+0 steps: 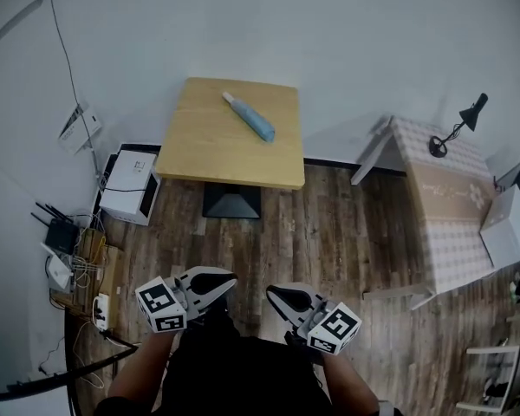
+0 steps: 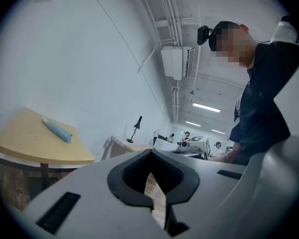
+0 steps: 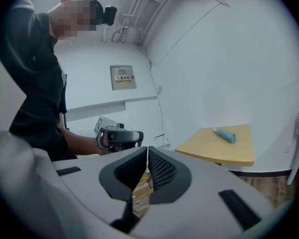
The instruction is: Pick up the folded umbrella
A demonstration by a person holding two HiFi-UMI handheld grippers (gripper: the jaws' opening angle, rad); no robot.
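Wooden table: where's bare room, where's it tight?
Bare: the near half and left side of the table, clear of the umbrella lying diagonally toward the far edge. Crowded: the floor to its left, with white box, router and cables.

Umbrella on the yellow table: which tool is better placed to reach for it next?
Right, narrowly. Both the left tool and right tool are shut, empty and far back from the table. The umbrella lies slanted, its nearer end toward the right tool's side.
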